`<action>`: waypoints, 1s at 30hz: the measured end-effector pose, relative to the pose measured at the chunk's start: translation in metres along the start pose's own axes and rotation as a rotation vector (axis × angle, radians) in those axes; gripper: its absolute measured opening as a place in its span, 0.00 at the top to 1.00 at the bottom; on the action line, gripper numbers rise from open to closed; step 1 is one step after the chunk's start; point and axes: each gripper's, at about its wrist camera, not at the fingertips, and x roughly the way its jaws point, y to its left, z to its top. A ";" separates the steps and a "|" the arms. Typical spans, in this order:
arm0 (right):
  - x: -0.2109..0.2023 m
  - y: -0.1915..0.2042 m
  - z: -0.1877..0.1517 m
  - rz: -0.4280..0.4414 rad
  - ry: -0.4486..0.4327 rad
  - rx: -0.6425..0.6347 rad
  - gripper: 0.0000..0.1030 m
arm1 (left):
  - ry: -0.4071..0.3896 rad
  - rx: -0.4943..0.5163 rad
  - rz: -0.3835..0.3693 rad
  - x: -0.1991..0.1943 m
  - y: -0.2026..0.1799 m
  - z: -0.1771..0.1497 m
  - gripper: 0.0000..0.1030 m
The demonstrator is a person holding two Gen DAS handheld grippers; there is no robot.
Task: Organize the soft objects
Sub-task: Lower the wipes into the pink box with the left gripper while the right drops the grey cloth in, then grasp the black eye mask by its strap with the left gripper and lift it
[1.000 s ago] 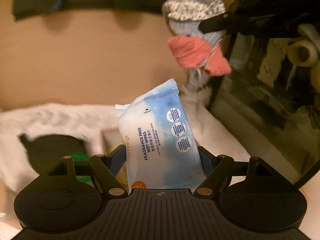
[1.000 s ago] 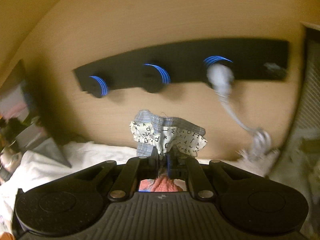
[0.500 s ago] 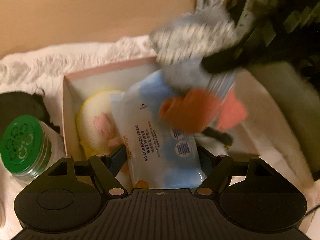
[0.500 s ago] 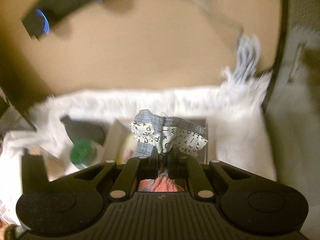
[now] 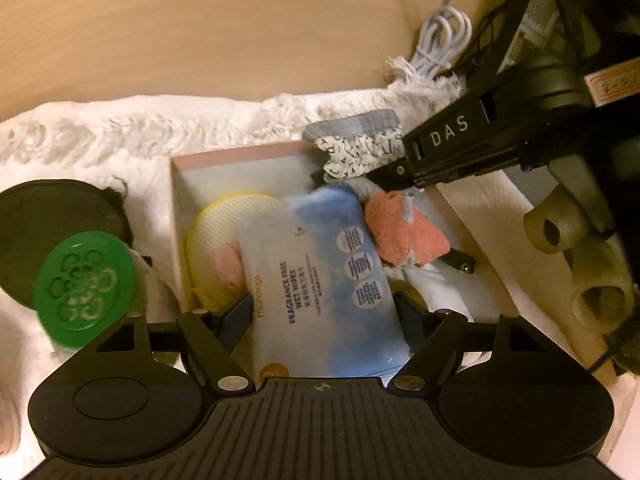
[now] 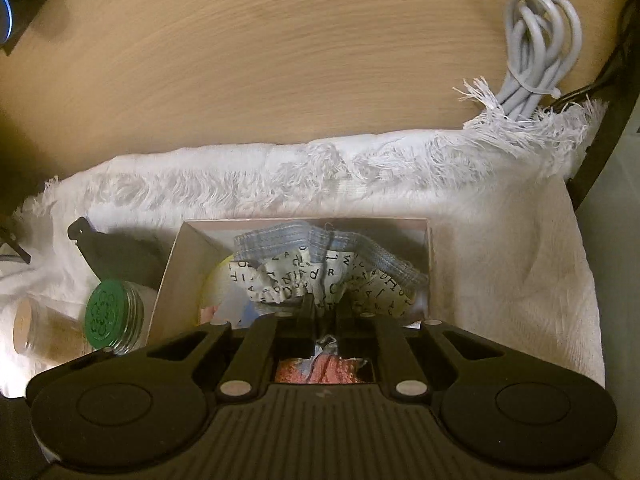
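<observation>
My left gripper (image 5: 322, 312) is shut on a blue and white pack of wet wipes (image 5: 320, 280), held over an open pink box (image 5: 224, 158). In the box lies a yellow mesh pad (image 5: 218, 240). My right gripper (image 6: 322, 312) is shut on a bundle of cloth: a letter-printed piece with a grey-blue hem (image 6: 320, 276) and a pink piece (image 5: 396, 236). In the left wrist view the right gripper (image 5: 384, 176) reaches in from the right and holds the cloth over the box's far right part, beside the wipes.
The box (image 6: 429, 240) sits on a white fringed towel (image 6: 500, 240) against a wooden wall. A green-lidded glass jar (image 5: 84, 288) and a black round object (image 5: 52, 216) stand left of the box. A coiled grey cable (image 6: 536, 60) hangs at the back right.
Both grippers have come down from in front of the wall to just above the box, each still holding its load. The cloth bundle has moved to the box's far right.
</observation>
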 end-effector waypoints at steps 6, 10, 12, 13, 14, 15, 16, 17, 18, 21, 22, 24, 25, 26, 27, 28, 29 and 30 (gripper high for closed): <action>-0.022 -0.011 0.008 0.095 -0.017 0.092 0.90 | -0.060 -0.016 -0.040 -0.032 0.003 0.000 0.28; -0.062 -0.011 0.014 0.192 -0.108 0.114 0.90 | -0.108 -0.044 -0.035 -0.050 0.007 -0.002 0.28; -0.079 -0.007 0.013 0.220 -0.143 0.101 0.90 | -0.122 -0.065 -0.030 -0.057 0.011 -0.005 0.28; -0.082 -0.005 0.011 0.221 -0.148 0.088 0.90 | -0.122 -0.070 -0.027 -0.059 0.013 -0.006 0.28; -0.082 -0.002 0.008 0.216 -0.145 0.072 0.90 | -0.121 -0.075 -0.022 -0.061 0.014 -0.008 0.28; -0.078 0.001 0.003 0.207 -0.132 0.057 0.90 | -0.121 -0.080 -0.018 -0.061 0.015 -0.010 0.28; -0.071 0.003 -0.002 0.194 -0.111 0.046 0.90 | -0.123 -0.086 -0.016 -0.063 0.016 -0.012 0.28; -0.063 0.005 -0.007 0.176 -0.086 0.033 0.90 | -0.124 -0.090 -0.015 -0.062 0.016 -0.011 0.28; -0.051 0.008 -0.015 0.144 -0.056 0.013 0.90 | -0.126 -0.093 -0.016 -0.064 0.017 -0.013 0.28; -0.013 0.019 -0.036 0.001 0.012 -0.070 0.90 | -0.131 -0.098 -0.023 -0.062 0.017 -0.017 0.28; -0.004 0.019 -0.040 -0.020 0.029 -0.080 0.90 | -0.133 -0.098 -0.022 -0.064 0.017 -0.018 0.28; 0.003 0.019 -0.043 -0.006 0.035 -0.066 0.89 | -0.137 -0.101 -0.017 -0.068 0.020 -0.020 0.28; 0.002 0.021 -0.041 -0.009 0.034 -0.063 0.89 | -0.142 -0.104 -0.012 -0.070 0.022 -0.020 0.28; 0.001 0.022 -0.038 -0.005 0.041 -0.062 0.86 | -0.146 -0.106 -0.006 -0.073 0.024 -0.021 0.28; -0.001 0.023 -0.035 -0.002 0.047 -0.057 0.82 | -0.151 -0.108 0.002 -0.077 0.025 -0.024 0.28; -0.005 0.024 -0.034 -0.002 0.049 -0.049 0.79 | -0.155 -0.105 0.009 -0.080 0.027 -0.025 0.28; -0.011 0.024 -0.032 -0.003 0.045 -0.039 0.69 | -0.160 -0.102 0.014 -0.085 0.030 -0.026 0.28; -0.018 0.026 -0.032 -0.005 0.030 -0.031 0.57 | -0.166 -0.100 0.017 -0.088 0.033 -0.028 0.28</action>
